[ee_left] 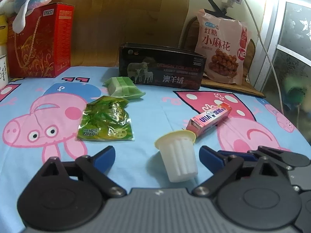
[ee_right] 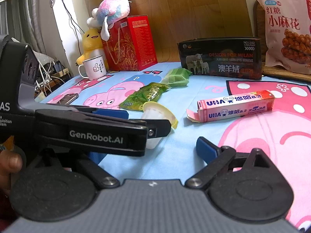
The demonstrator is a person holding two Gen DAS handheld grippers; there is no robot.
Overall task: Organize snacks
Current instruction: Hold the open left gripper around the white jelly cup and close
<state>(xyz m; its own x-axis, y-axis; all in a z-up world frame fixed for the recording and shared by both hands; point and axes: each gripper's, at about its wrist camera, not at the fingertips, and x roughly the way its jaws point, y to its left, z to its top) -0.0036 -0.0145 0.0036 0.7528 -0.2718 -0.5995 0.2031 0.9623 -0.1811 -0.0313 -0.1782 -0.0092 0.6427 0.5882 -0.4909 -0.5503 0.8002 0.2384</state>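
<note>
Your left gripper (ee_left: 157,151) has its fingers spread wide, and the jelly cup (ee_left: 177,155) lies tipped on its side between them, closer to the right-hand blue pad (ee_left: 209,155) but touching neither pad. The cup's yellow rim faces away from you, its ribbed white base toward the camera. Nothing is gripped.

Your right gripper (ee_right: 155,151) also stands wide with nothing between its fingers; only the cartoon-pig cloth (ee_right: 175,155) covering the tabletop shows in the gap. From the right wrist view, your left gripper crosses in front of your right one's left finger, and the jelly cup sits just beyond it. The pink candy box (ee_right: 236,106) lies ahead and to the right of your right fingers, well apart from them, its end flap open.

Counting the snacks on the cloth: one jelly cup, one pink candy box, one shiny green pouch (ee_left: 107,121), one pale green wrapped packet (ee_left: 124,87) just behind that pouch, and one big pink bag of twists (ee_left: 221,46) propped at the back. Beside that bag lies one black box (ee_left: 161,66). Further left you have one red gift box (ee_right: 130,42), one white mug (ee_right: 94,67), and two plush toys (ee_right: 111,9).
</note>
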